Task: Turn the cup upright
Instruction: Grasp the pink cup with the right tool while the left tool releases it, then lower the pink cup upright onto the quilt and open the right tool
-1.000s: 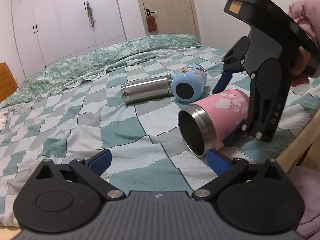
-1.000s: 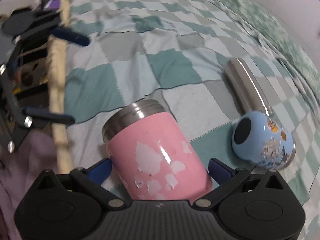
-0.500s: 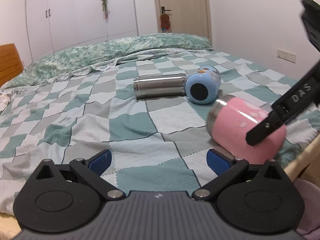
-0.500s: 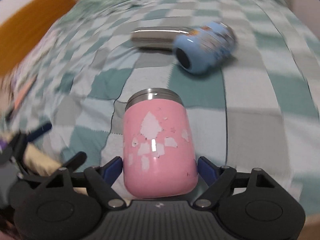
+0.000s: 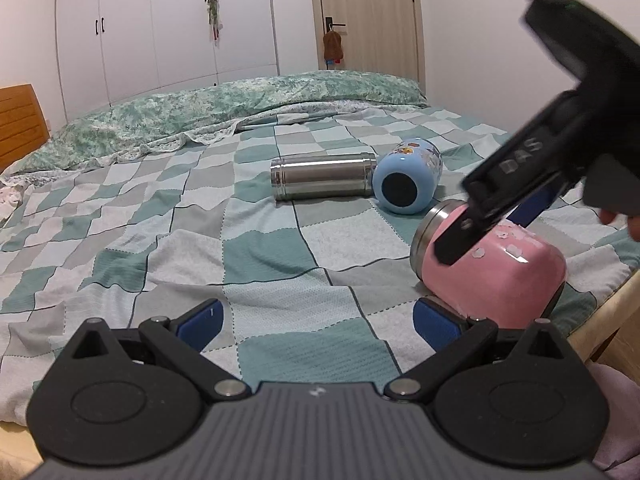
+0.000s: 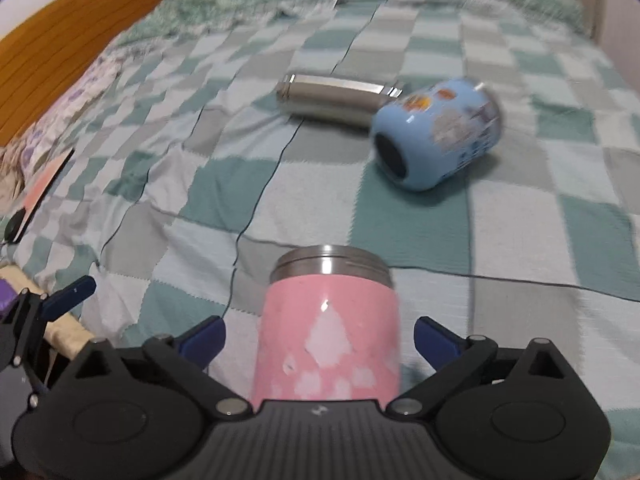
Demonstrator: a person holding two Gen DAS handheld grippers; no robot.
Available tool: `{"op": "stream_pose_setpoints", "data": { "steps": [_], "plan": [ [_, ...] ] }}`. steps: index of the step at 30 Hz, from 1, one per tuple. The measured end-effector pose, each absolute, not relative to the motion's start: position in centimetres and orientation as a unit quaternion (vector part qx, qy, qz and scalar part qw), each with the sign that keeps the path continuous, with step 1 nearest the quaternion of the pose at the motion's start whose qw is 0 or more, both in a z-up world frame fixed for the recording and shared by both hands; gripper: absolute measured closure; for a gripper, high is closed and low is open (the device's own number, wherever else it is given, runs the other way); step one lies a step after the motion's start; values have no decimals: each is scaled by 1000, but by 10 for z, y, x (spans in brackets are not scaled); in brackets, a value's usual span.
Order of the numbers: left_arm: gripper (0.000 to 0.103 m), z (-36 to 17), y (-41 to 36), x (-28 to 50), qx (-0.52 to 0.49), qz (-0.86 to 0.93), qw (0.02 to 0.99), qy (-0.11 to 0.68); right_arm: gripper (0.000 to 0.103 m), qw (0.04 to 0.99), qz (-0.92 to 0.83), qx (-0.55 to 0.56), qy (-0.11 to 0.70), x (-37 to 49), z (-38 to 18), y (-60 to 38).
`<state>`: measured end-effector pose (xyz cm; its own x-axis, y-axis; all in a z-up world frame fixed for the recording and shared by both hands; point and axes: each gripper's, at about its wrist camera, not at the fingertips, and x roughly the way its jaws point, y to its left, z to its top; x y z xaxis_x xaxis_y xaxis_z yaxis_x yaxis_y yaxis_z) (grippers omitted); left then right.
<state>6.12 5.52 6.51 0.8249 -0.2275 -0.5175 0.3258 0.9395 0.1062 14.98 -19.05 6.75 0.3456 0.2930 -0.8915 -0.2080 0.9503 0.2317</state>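
Note:
A pink cup (image 5: 496, 272) with a steel rim lies on its side on the checkered bedspread (image 5: 260, 240) near the bed's right edge, mouth towards the far left. My right gripper (image 6: 320, 338) straddles the pink cup (image 6: 328, 328) from its base end, fingers open with a gap on each side. It shows from the side in the left wrist view (image 5: 500, 216). My left gripper (image 5: 316, 322) is open and empty, low over the front of the bed.
A steel flask (image 5: 322, 176) and a light blue cartoon cup (image 5: 408, 182) lie on their sides behind the pink cup. A folded green quilt (image 5: 240, 104) runs along the far side. A wooden headboard (image 6: 68, 44) stands at the left.
The pink cup has turned so its mouth points away from my left gripper, towards the other cups. My right gripper swung round with it and its fingers now stand wider apart.

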Motion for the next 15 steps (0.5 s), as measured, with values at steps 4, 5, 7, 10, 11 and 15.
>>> {"op": "stream_pose_setpoints", "data": {
  "steps": [4,5,7,10,11,15],
  "plan": [
    [0,66,54,60,97,-141,950,259,2,802,146,49,577,164,52,-191],
    [0,67,53,60,97,-141,950,260,4,796,143,55,585,166,48,-193],
    [0,67,52,59,98,-140,950,261,15,788,142,59,597,166,39,-196],
    [0,67,49,59,97,-140,950,263,20,793,152,84,584,157,36,-204],
    [0,67,48,59,96,-139,950,264,20,800,158,87,573,152,37,-206],
    [0,66,44,59,85,-139,950,267,20,835,182,91,511,126,44,-219]
  ]
}}
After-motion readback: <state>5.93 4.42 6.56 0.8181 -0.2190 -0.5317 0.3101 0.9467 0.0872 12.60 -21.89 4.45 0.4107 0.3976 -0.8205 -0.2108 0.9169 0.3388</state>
